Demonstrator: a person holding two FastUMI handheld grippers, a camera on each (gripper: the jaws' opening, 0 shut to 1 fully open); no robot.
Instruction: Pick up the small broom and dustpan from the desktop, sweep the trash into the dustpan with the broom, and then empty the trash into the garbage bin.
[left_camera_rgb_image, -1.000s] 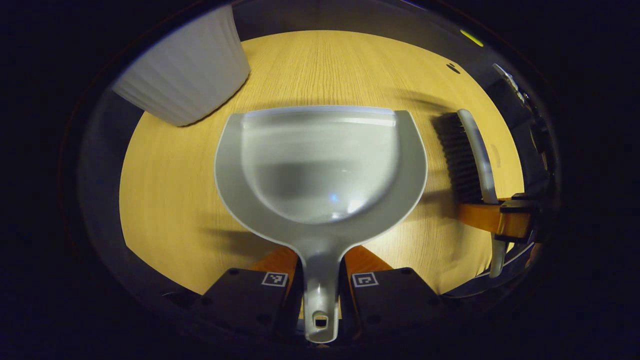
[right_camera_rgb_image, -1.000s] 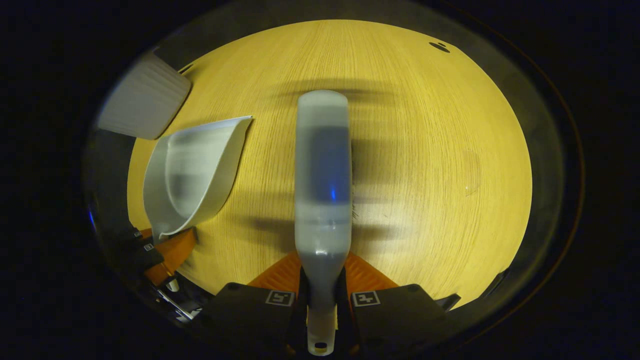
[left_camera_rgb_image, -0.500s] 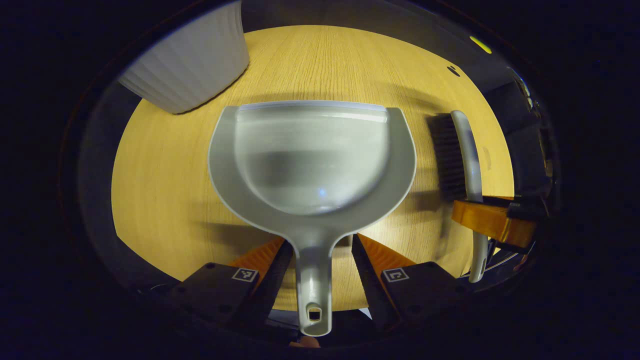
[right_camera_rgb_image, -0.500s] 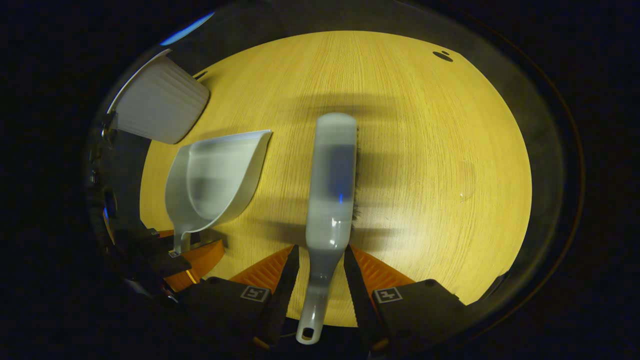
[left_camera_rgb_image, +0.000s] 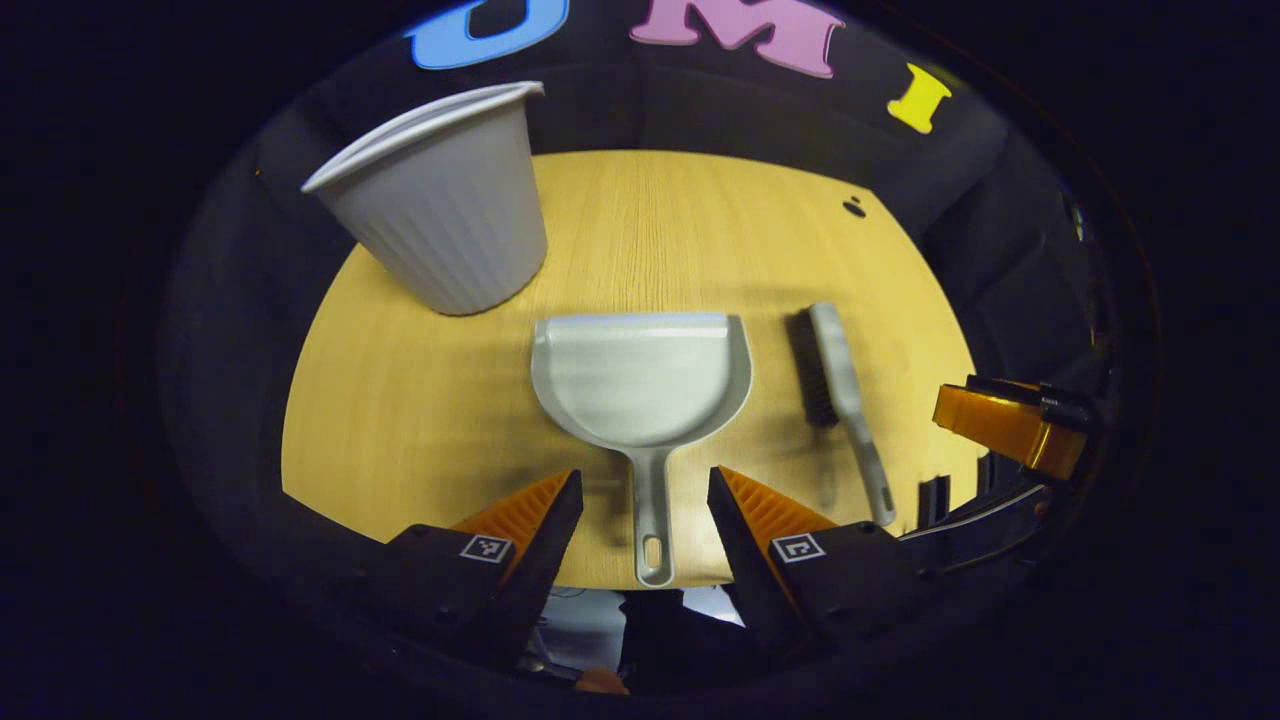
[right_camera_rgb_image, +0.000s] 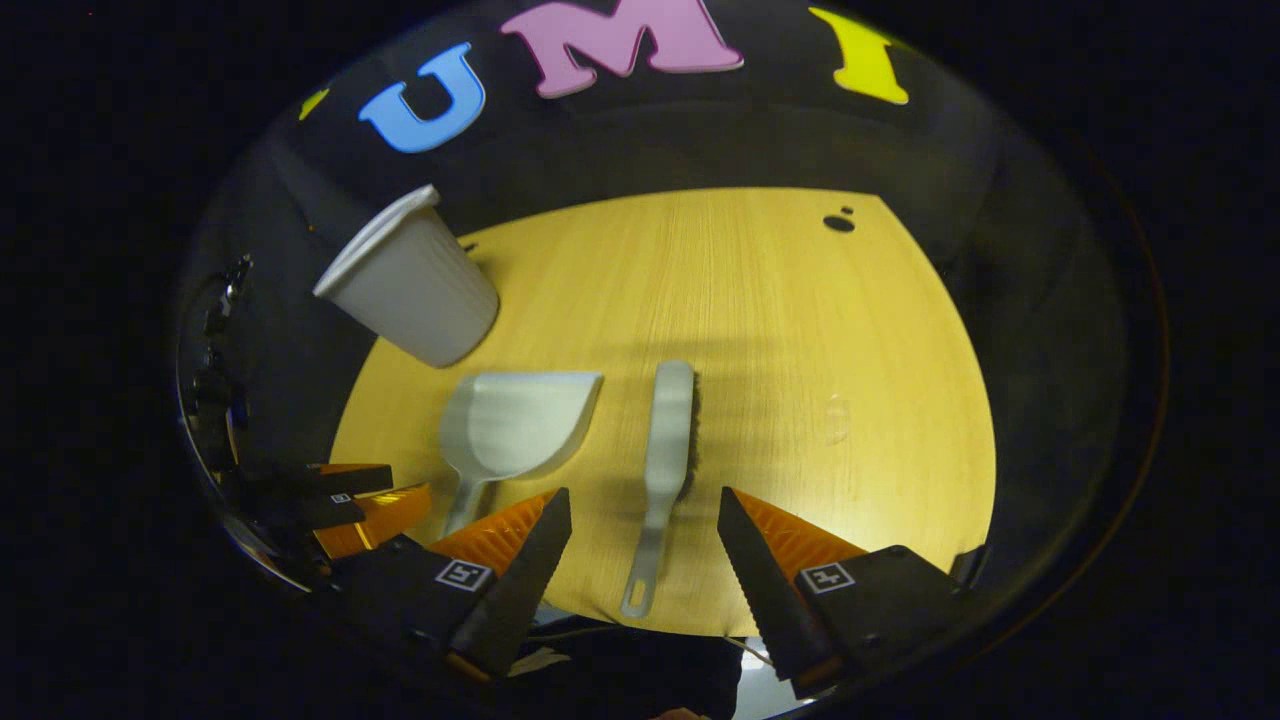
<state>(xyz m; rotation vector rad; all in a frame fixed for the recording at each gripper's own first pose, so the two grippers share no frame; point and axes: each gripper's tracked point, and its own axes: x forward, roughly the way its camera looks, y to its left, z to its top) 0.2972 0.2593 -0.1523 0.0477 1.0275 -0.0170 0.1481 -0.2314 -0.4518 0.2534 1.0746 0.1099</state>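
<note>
On the round wooden worktop (left_camera_rgb_image: 420, 400) the white ribbed garbage bin (left_camera_rgb_image: 440, 205) stands upright at the far left edge, its rim wider than its base. In front of it, nearer the middle, the grey dustpan (left_camera_rgb_image: 640, 375) lies flat with its mouth toward the far side and its handle pointing at the near edge. Just to its right, apart from it, the small broom (left_camera_rgb_image: 835, 375) lies on its side, dark bristles facing the dustpan, handle also toward the near edge.

The left tool (left_camera_rgb_image: 640, 500) hovers at the near edge with its fingers spread wide on either side of the dustpan handle, touching nothing. In the right gripper view, the right tool (right_camera_rgb_image: 640, 520) is likewise spread open, the broom (right_camera_rgb_image: 665, 450) handle lying free between its fingers, the dustpan (right_camera_rgb_image: 515, 425) and bin (right_camera_rgb_image: 410, 285) off to the left.
</note>
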